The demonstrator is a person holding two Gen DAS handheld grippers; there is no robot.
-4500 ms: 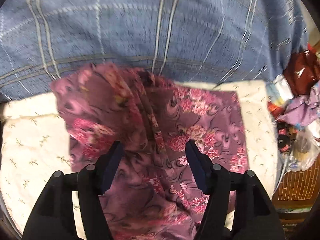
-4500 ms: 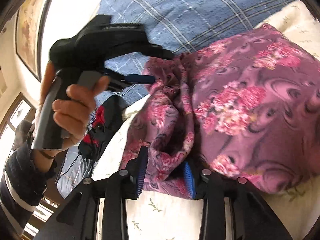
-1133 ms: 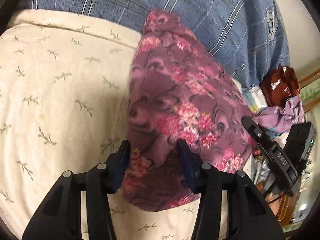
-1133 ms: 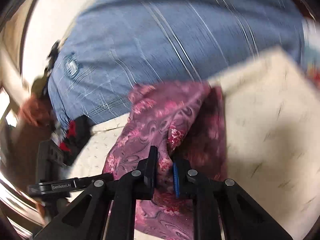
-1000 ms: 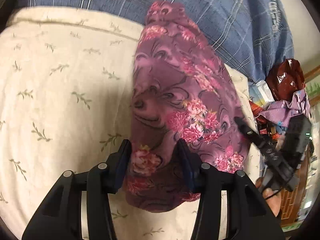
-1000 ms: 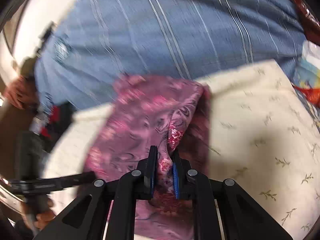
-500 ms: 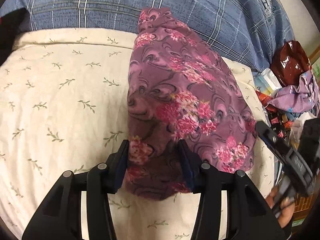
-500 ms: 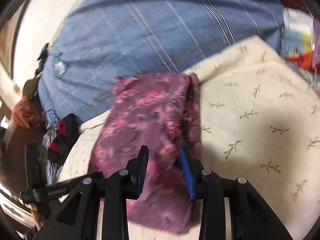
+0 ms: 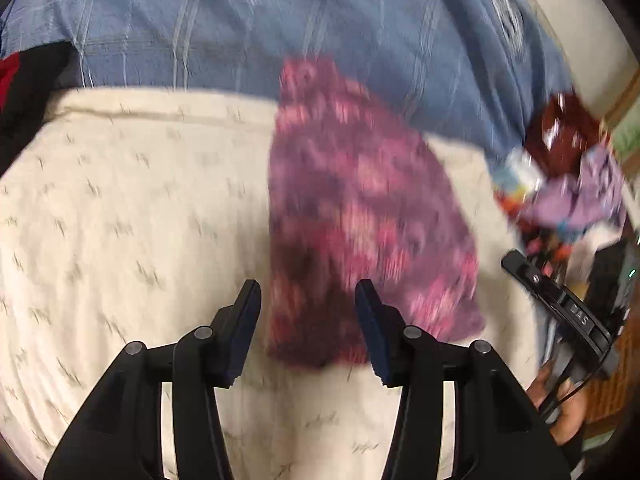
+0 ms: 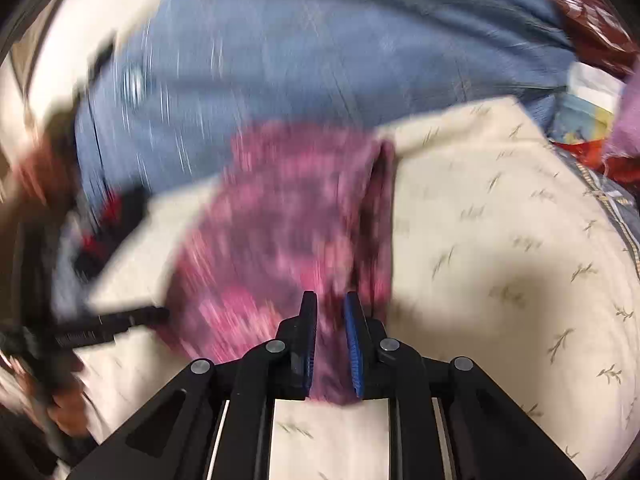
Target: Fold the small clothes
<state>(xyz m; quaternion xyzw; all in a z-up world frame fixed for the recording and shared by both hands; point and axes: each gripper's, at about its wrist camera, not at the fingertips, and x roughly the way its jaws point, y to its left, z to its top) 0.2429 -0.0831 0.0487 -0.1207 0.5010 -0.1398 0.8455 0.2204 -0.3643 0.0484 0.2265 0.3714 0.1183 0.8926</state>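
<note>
A small purple garment with pink flowers (image 9: 360, 208) lies folded on the cream sprigged cushion (image 9: 132, 216); it also shows in the right wrist view (image 10: 280, 232). My left gripper (image 9: 308, 312) is open, its jaws astride the garment's near edge. My right gripper (image 10: 330, 332) has its jaws close together on the garment's near edge. Both views are blurred by motion. The right gripper shows at the right of the left wrist view (image 9: 560, 308), and the left gripper at the left of the right wrist view (image 10: 104, 324).
The person's blue plaid shirt (image 9: 320, 24) fills the far side. A heap of clothes and a dark red bag (image 9: 568, 136) lie to the right of the cushion. A black and red item (image 9: 24, 92) sits at the far left.
My right gripper, open half a second ago, has closed on the garment's near edge. My left gripper has pulled back a little and stays open. Both cameras are moving.
</note>
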